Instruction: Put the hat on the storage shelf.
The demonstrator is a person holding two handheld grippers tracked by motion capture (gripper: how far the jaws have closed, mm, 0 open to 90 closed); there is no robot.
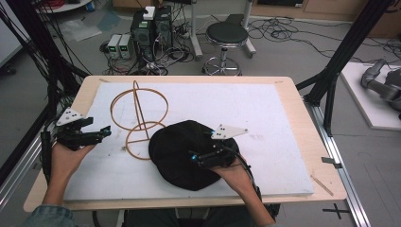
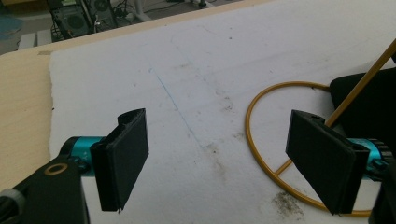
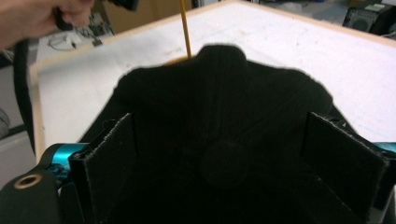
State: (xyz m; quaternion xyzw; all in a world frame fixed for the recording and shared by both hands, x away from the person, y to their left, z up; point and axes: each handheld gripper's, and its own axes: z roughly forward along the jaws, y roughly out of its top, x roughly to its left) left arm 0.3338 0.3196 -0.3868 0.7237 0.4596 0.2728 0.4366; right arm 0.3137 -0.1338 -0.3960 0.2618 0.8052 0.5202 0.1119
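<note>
White-padded table (image 1: 293,123): hat (image 1: 179,156), wire stand (image 1: 138,113).

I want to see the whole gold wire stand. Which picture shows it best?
The high view: the gold wire stand shows whole there, both rings and the upright rod, beside the black hat. The left gripper view shows part of one ring and the slanted rod. The right gripper view shows a bit of rod behind the hat.

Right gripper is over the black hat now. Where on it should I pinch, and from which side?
Probably pinch the black hat at its near edge, coming from the person's side. It lies flat and limp on the white mat, so its soft brim can bunch between the jaws. The right gripper already hangs open over it, away from the gold wire stand.
</note>
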